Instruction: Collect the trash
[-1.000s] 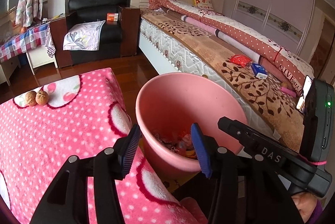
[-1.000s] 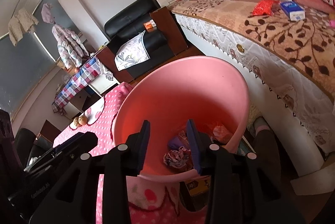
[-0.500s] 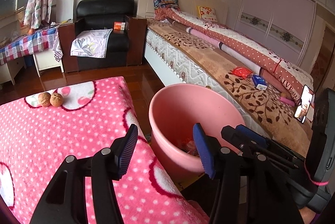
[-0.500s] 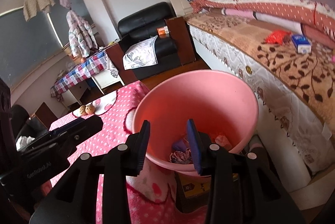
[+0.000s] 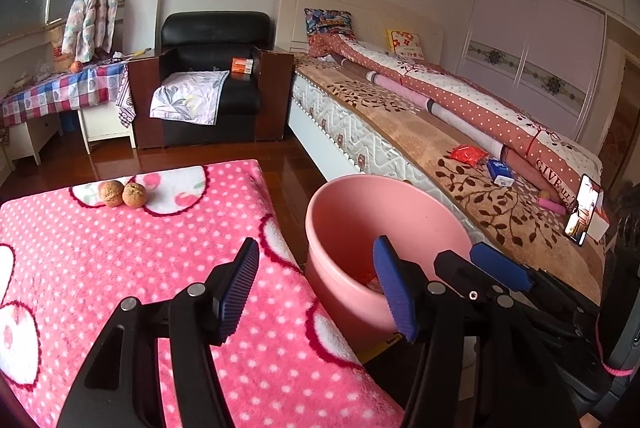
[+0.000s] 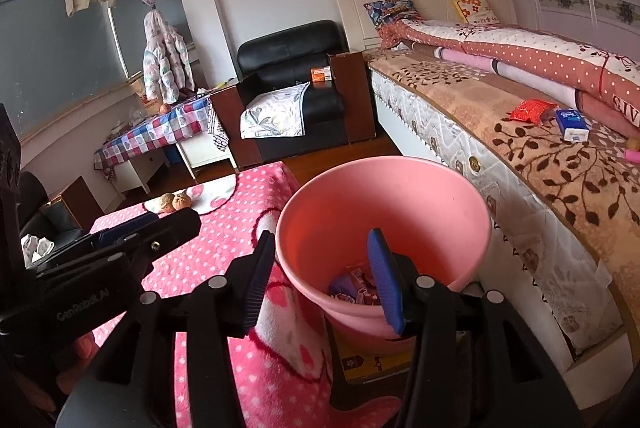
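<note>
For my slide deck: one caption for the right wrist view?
Right gripper opening, empty, above pink bin holding wrappers, beside polka-dot table.

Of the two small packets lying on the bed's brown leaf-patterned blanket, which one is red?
The crinkled red packet, lying nearer the headboard; the blue-and-white packet beside it is boxy.

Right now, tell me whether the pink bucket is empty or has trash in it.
Not empty. The pink bucket stands upright with crumpled wrappers at its bottom, far below the rim; the right wrist view shows them.
</note>
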A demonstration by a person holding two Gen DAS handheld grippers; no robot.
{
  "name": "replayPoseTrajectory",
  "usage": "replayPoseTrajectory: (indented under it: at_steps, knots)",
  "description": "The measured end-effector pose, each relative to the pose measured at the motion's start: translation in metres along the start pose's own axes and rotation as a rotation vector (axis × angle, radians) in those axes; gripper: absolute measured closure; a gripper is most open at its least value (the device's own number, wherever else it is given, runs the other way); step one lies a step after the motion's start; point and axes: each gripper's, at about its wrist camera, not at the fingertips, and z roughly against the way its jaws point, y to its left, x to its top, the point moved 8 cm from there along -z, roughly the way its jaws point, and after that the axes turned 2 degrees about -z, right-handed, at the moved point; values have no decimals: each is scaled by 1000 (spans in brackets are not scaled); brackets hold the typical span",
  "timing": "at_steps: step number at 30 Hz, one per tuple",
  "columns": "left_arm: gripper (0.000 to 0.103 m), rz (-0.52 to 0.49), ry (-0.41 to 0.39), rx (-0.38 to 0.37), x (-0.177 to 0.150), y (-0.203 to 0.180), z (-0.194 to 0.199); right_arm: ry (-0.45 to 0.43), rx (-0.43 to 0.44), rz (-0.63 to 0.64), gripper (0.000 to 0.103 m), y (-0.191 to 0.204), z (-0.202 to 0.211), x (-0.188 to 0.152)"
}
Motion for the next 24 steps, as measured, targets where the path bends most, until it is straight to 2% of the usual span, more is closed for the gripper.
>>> replayPoseTrajectory:
  at_steps: [4,7,18,24]
  knots:
    - [44,10,-11,12,-1,3,5,6,-11,-10,44,1,3,-3]
    - [44,14,-18,18,-1,6,8,5,-21,-10,42,3,5,-4]
    - [44,27,-37,42,-1,12,20,-26,-29,2,41,10,14,-2]
    - [44,27,-22,54,-4,13,24,-30,-29,9,41,15,17,-4]
